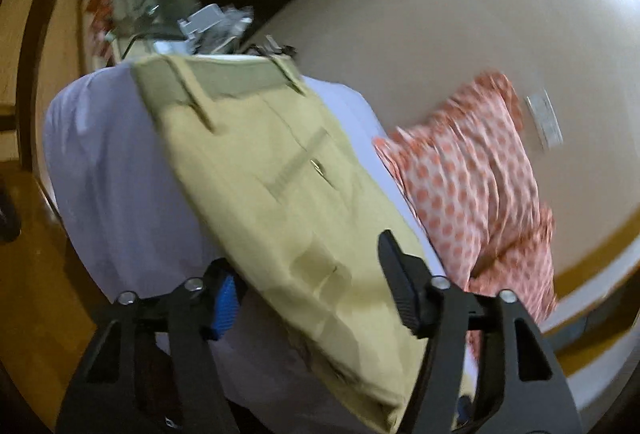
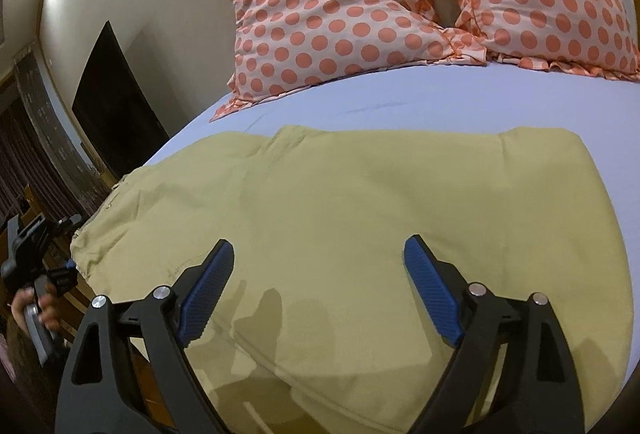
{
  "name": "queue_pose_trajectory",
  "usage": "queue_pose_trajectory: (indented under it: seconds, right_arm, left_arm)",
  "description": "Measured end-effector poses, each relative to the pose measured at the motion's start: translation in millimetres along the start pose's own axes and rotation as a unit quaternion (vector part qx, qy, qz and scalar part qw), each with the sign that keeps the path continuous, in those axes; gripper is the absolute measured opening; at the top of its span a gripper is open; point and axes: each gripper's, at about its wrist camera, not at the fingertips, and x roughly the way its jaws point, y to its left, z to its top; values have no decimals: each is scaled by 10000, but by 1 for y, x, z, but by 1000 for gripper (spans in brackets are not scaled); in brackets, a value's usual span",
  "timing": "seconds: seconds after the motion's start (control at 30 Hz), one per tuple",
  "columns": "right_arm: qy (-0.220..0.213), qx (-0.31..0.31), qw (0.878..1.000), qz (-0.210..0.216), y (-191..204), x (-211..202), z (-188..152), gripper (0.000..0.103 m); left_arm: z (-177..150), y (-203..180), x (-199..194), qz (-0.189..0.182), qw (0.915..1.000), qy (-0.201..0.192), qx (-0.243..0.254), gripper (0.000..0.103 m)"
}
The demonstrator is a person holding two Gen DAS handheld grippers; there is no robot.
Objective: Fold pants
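Your khaki cotton pants lie flat on the lavender-sheeted bed, near the polka-dot pillows. Your left gripper and right gripper hover over the pants, jaws spread wide, holding nothing.

Pants, pillows on bed

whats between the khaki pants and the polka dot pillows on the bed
Only bare lavender bedsheet: the right wrist view shows a plain strip of it separating the pants from the pillows, with nothing lying on it.

No readable text, label, brand or number shows in either view.
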Motion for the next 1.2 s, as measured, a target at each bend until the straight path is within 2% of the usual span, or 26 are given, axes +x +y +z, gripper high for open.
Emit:
queue_pose_trajectory:
  seconds: [0.07,0.1,0.17,0.23,0.33,0.43,0.5,0.53,0.6,0.63,0.7,0.73,0.77,0.83,0.87,0.93,0.97,1.03,1.07,1.1,1.13,1.17,1.2]
  right_arm:
    - [-6,27,10000,44,-1,-1,0,89]
    - [-12,57,10000,77,-3,-1,0,89]
    - [-16,117,9998,137,-6,-3,0,89]
    - [-43,152,9997,163,-10,-7,0,89]
    - [-164,250,9994,185,-19,-16,1,89]
    - [-411,430,9981,138,-36,-32,5,89]
    - [-624,605,9962,31,-50,-45,9,89]
    - [-770,731,9943,-59,-61,-54,11,90]
    - [-1019,1034,9889,-302,-84,-71,14,92]
    - [-1071,1166,9866,-385,-94,-77,15,92]
    - [-1168,1457,9810,-530,-113,-90,15,92]
    - [-1243,1639,9767,-604,-125,-100,13,92]
    - [-1305,1747,9738,-642,-133,-107,13,92]
    - [-1430,2009,9670,-632,-150,-121,11,92]
    - [-1445,2094,9653,-589,-155,-124,10,92]
    - [-1377,2299,9623,-467,-167,-125,11,92]
    - [-1289,2349,9626,-408,-171,-123,11,92]
    - [-1023,2360,9659,-305,-174,-113,15,91]
    - [-883,2298,9688,-301,-173,-106,18,91]
    - [-739,2206,9721,-299,-171,-99,20,90]
    - [-632,2141,9743,-292,-168,-95,20,85]
    - [-518,2086,9763,-265,-166,-89,21,78]
    - [-402,2032,9780,-228,-165,-83,22,74]
  left_arm:
    - [12,10,4,-52,9997,1,-256,44]
    - [15,12,6,-13,9996,23,-291,32]
    - [21,14,13,201,9994,141,-251,17]
    - [24,7,16,376,9991,183,-67,13]
    - [27,-19,10,711,9955,153,601,9]
    - [23,-84,7,903,9807,25,1736,8]
    - [3,-147,10,677,9613,46,2672,8]
    - [-17,-187,13,444,9430,101,3297,8]
    - [-57,-237,19,-19,9119,257,4096,10]
    - [-91,-266,23,-436,8864,494,4582,10]
    - [-146,-294,29,-974,8473,949,5134,12]
    - [-177,-302,32,-1190,8238,1192,5413,12]
    - [-219,-307,37,-1357,7900,1468,5797,13]
    - [-280,-303,45,-1457,7360,1845,6348,13]
    - [-317,-293,51,-1387,7005,2043,6696,13]
    - [-355,-277,60,-1148,6607,2082,7120,15]
    - [-372,-265,60,-1192,6415,2093,7283,16]
    - [-378,-257,50,-1218,6318,1801,7440,17]
    - [-375,-256,43,-1304,6294,1819,7442,20]
    - [-369,-255,38,-1369,6315,1863,7401,24]
    - [-361,-257,31,-1485,6367,1947,7312,26]
    - [-346,-259,23,-1647,6503,2083,7117,35]
    - [-329,-261,16,-1782,6658,2152,6918,49]
